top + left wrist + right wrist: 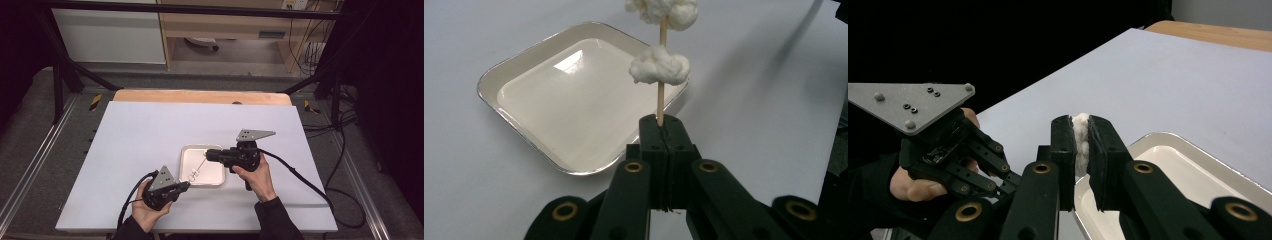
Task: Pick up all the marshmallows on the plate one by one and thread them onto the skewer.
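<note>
Over a white-topped table (150, 135), seen from above. Near its middle, a shallow white tray (216, 175) with a silvery rim, lying flat, a little toward the near side. Plenty of bare white sheet on every side of it — widest to the left and toward the far edge, where a strip of bare wood (200, 96) shows beyond the white cover. Near edge of the table close under both forearms.

Left gripper (186, 185), held in the left hand (150, 210) at the tray's near-left corner, jaws clamped tight on the foot of a thin wooden skewer (662, 97). In the left gripper view, jaws pressed together with no gap, skewer rising straight out from between them. One cotton ball (660, 69) threaded partway up the stick, a second clump (663, 11) higher, cut by the top of the frame. Tray (491, 82) lying just behind and to the left there, its inside bare and glossy.

Right gripper (207, 155), in the right hand (257, 175) at the tray's right side, reaching in over the tray from the right. In the right gripper view, jaws pinched on white cotton (1080, 140) squeezed flat between the pads — above the tray's rim (1168, 137). Left gripper (1005, 182) just beside, lower left. Beyond, open white tabletop running to the wooden edge (1213, 32).
</note>
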`<action>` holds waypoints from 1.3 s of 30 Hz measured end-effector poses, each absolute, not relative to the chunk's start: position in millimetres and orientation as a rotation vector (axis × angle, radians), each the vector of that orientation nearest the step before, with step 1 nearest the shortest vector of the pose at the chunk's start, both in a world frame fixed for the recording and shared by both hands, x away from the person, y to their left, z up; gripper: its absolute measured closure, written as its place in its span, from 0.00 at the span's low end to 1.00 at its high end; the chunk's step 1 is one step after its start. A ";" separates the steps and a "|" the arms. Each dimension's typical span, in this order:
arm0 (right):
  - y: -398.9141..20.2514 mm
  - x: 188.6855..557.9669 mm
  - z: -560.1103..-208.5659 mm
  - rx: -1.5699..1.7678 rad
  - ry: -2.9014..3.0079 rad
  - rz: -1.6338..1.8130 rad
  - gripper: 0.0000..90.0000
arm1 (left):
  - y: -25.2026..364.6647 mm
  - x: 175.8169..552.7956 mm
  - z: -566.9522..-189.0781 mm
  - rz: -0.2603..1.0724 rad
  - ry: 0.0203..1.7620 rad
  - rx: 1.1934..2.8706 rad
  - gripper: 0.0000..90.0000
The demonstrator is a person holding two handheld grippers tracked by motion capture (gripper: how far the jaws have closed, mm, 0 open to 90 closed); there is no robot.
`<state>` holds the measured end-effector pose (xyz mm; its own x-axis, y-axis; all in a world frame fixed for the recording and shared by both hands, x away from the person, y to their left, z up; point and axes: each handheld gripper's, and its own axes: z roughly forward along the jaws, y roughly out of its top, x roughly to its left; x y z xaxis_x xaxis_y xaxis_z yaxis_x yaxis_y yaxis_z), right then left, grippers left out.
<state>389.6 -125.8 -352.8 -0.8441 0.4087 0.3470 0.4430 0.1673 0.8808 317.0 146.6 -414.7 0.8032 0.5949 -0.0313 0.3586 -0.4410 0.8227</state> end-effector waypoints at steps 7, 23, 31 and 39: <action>-124.3 387.1 -354.4 -0.841 -2.371 -1.801 0.91 | 145.1 316.7 -416.0 0.335 0.695 2.086 0.99; -118.4 382.6 -360.5 -0.817 -2.359 -1.810 0.92 | 145.0 315.7 -416.3 0.353 0.703 2.091 0.99; -115.7 381.1 -364.1 -0.830 -2.383 -1.804 0.91 | 145.1 315.6 -416.2 0.352 0.705 2.091 0.99; -113.0 380.4 -366.7 -0.814 -2.368 -1.814 0.91 | 145.0 314.8 -415.3 0.352 0.702 2.085 0.99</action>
